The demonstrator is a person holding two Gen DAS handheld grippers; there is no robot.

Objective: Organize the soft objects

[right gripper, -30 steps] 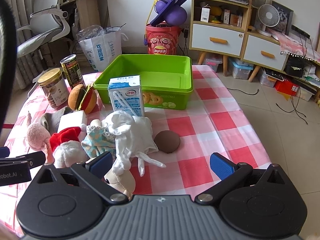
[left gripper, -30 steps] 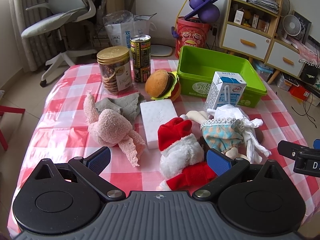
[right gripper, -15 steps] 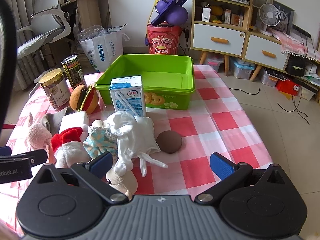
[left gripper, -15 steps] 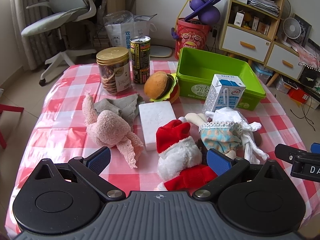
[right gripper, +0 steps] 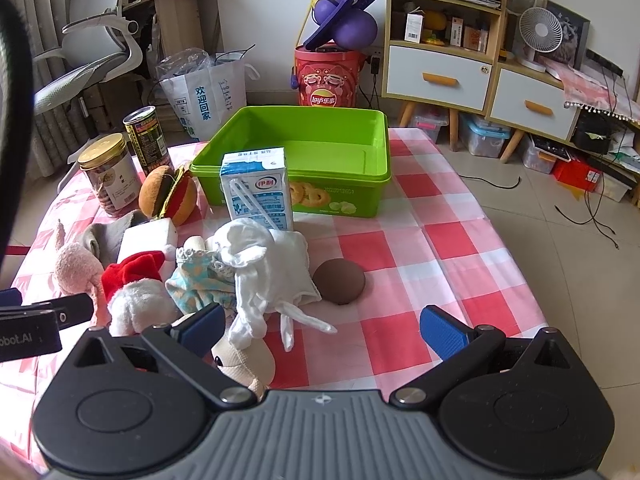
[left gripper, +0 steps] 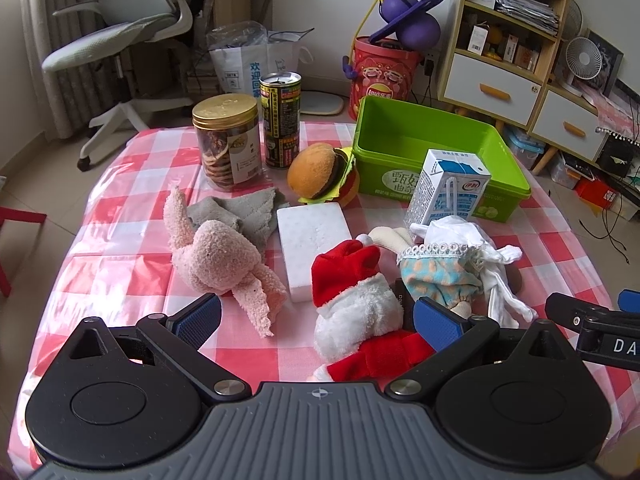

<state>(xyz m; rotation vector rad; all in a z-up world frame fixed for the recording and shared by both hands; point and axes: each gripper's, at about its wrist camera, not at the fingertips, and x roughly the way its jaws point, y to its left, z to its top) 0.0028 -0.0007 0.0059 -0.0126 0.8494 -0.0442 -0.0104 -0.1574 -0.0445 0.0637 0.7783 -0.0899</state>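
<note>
Both views are bright with soft daylight that seems to come from the left, where the top-left corner of the left wrist view blows out near the curtain (left gripper: pixel 36 40). Shadows are faint, and there's a bit of sheen on the checked tablecloth (left gripper: pixel 120 280) and the gold jar lid (left gripper: pixel 225 107). Everything's pretty sharp, but the fisheye bends the shelf unit (right gripper: pixel 444 32) and the edges hard, with dark vignetting in the corners.
</note>
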